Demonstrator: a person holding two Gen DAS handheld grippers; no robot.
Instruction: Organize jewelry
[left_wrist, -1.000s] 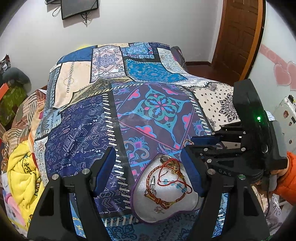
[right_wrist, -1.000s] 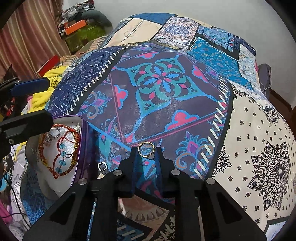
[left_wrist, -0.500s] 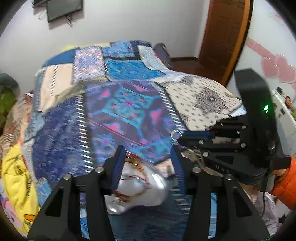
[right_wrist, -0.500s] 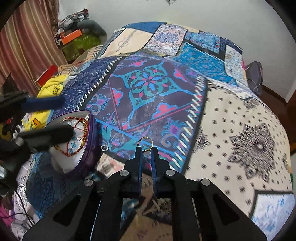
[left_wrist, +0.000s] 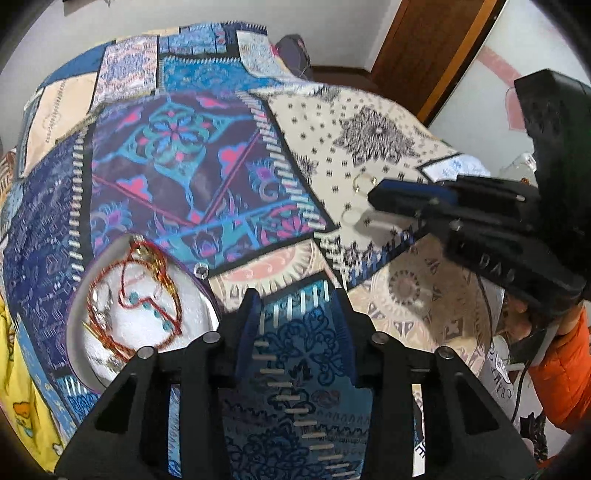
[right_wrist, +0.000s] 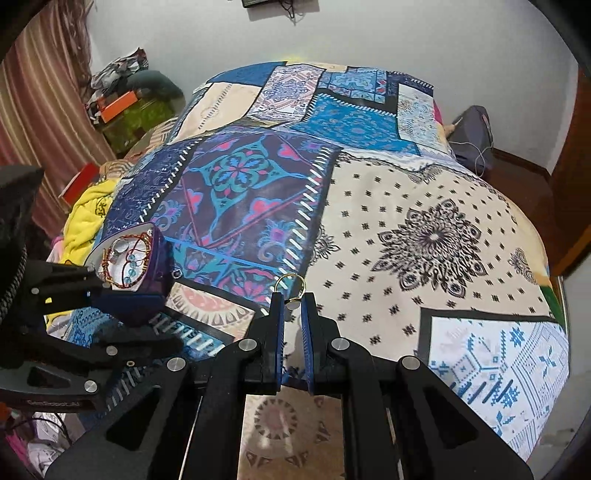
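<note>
Patchwork bedding in blue, purple and cream covers the bed in the left wrist view, with a wooden door behind. On the quilt at lower left lies a heart-shaped dish, white inside with a purple rim, holding red cord bracelets with turquoise beads and gold links. A small silver ring lies on the quilt just beside the dish rim. The left gripper hangs over the blue patch right of the dish, fingers spread and holding nothing. At right the right gripper reaches in sideways, a thin gold ring at its tip; motion blur makes the grip hard to read here. An orange sleeve is cut off at the edge. In the right wrist view the bedding fills the frame, striped curtains and piled clutter to the left. The right gripper has its fingers nearly together, pinching the gold ring upright above the cream patch. The dish sits at left, partly hidden by the left gripper, bracelets inside it.
</note>
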